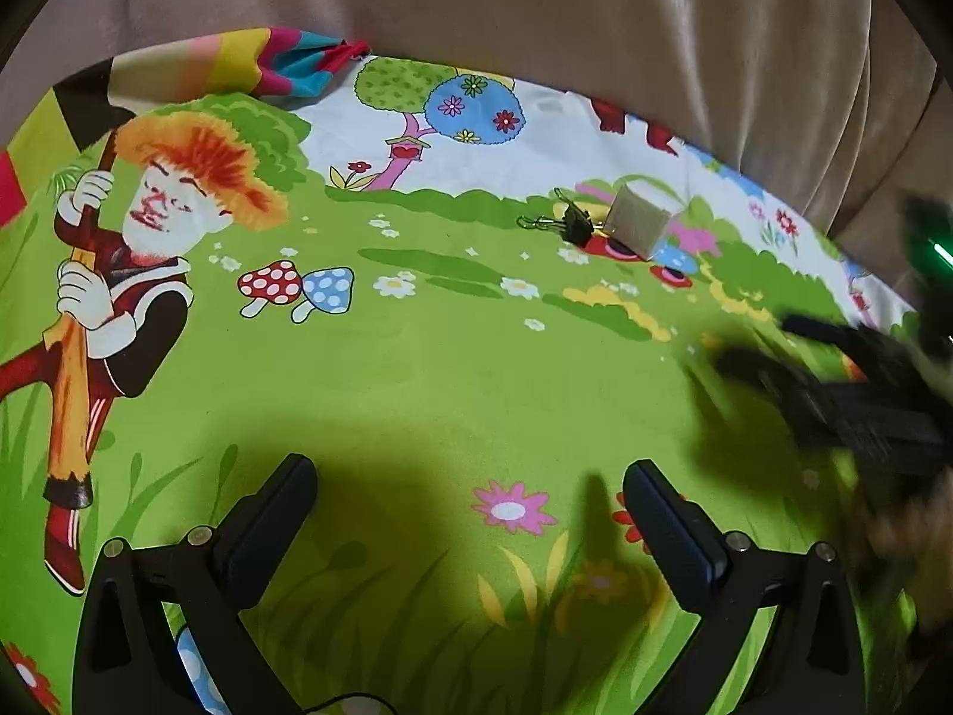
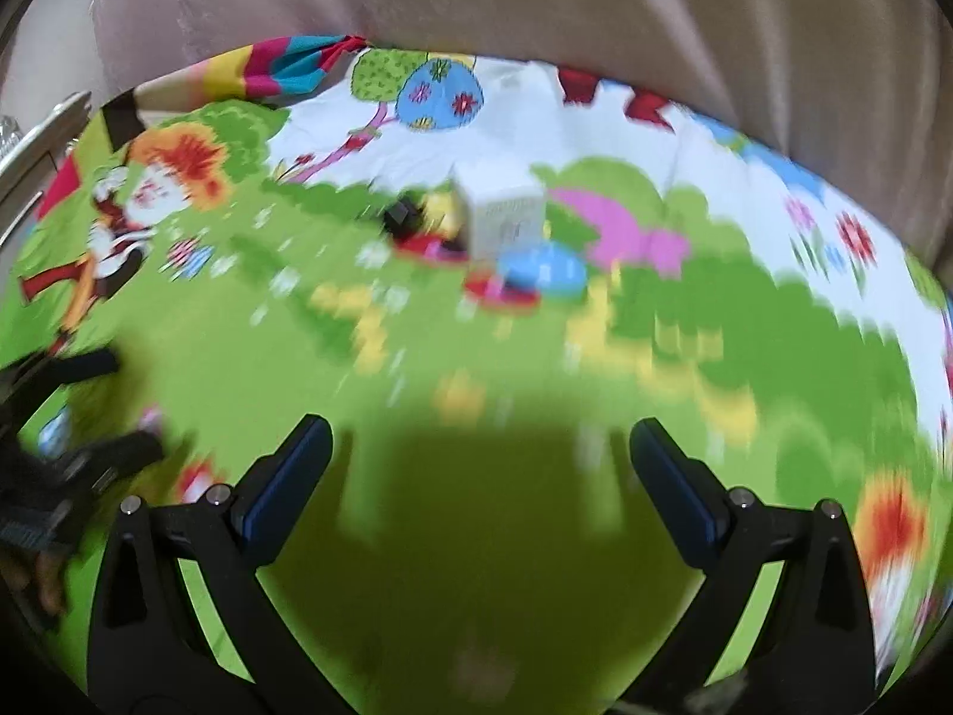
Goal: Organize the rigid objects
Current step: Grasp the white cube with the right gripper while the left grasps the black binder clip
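A small pale box (image 1: 638, 219) stands on the cartoon-printed cloth (image 1: 417, 369) toward the far right, with a black binder clip (image 1: 573, 221) touching its left side. In the right wrist view the same box (image 2: 505, 215) and clip (image 2: 406, 218) appear blurred, ahead of the fingers. My left gripper (image 1: 470, 479) is open over bare cloth with nothing between its fingers. My right gripper (image 2: 479, 435) is open too and holds nothing. The right gripper (image 1: 852, 393) shows as a dark blur at the right edge of the left wrist view; the left gripper (image 2: 71, 411) shows at the left edge of the right wrist view.
A beige curtain or cushion (image 1: 536, 30) rises behind the cloth's far edge. A striped multicolour fabric (image 1: 268, 62) lies at the far left corner. A metallic edge (image 2: 41, 131) shows at the far left of the right wrist view.
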A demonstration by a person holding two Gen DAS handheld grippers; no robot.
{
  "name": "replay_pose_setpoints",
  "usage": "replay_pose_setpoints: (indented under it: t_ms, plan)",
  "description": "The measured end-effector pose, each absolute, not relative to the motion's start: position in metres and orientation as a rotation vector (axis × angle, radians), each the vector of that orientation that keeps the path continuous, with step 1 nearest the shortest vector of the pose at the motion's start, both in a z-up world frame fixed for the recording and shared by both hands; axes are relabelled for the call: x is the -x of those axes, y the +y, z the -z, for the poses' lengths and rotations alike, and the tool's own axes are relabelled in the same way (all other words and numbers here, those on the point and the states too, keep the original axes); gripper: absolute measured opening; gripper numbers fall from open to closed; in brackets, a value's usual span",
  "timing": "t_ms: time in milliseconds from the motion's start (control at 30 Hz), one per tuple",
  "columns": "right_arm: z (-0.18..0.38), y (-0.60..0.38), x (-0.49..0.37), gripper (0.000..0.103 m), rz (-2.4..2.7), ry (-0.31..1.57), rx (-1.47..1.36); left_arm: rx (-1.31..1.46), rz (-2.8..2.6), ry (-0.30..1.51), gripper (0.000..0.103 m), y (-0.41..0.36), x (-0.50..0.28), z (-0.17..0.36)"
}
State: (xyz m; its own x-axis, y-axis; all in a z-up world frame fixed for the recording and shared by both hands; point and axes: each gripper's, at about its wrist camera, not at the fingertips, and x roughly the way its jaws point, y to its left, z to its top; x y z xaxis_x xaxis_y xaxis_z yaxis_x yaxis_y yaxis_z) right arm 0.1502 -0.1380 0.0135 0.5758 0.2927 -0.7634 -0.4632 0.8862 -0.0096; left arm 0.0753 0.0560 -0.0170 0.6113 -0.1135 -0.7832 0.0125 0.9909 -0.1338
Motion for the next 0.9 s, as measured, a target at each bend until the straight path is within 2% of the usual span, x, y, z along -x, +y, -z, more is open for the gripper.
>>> replay_pose_setpoints:
  t_ms: [200, 367, 400, 433, 500, 733, 900]
  plan:
    - [-0.004, -0.118, -0.24, 0.1, -0.441, 0.863, 0.314, 0.04, 0.032, 0.938, 0.103, 0.044, -0.08, 0.021]
    - [0.0, -0.098, -0.259, 0.091, -0.519, 0.86, 0.361, 0.078, 0.032, 0.926, 0.103, 0.052, -0.078, 0.019]
    - [0.0, -0.098, -0.259, 0.082, -0.535, 0.858, 0.357, 0.069, 0.028, 0.929, 0.103, 0.051, -0.079, 0.02]
    - [-0.001, -0.099, -0.257, 0.065, -0.56, 0.86, 0.343, 0.058, 0.022, 0.933, 0.103, 0.049, -0.079, 0.02]
    - [-0.003, -0.104, -0.245, 0.044, -0.599, 0.857, 0.308, 0.031, 0.009, 0.942, 0.103, 0.045, -0.08, 0.021]
    - [-0.009, -0.151, -0.155, 0.044, -0.57, 0.852, 0.338, -0.009, -0.03, 0.96, 0.103, 0.039, -0.084, 0.022]
    - [-0.006, -0.209, -0.103, 0.044, -0.473, 0.868, 0.25, -0.037, 0.019, 0.993, 0.103, 0.019, -0.133, 0.023]
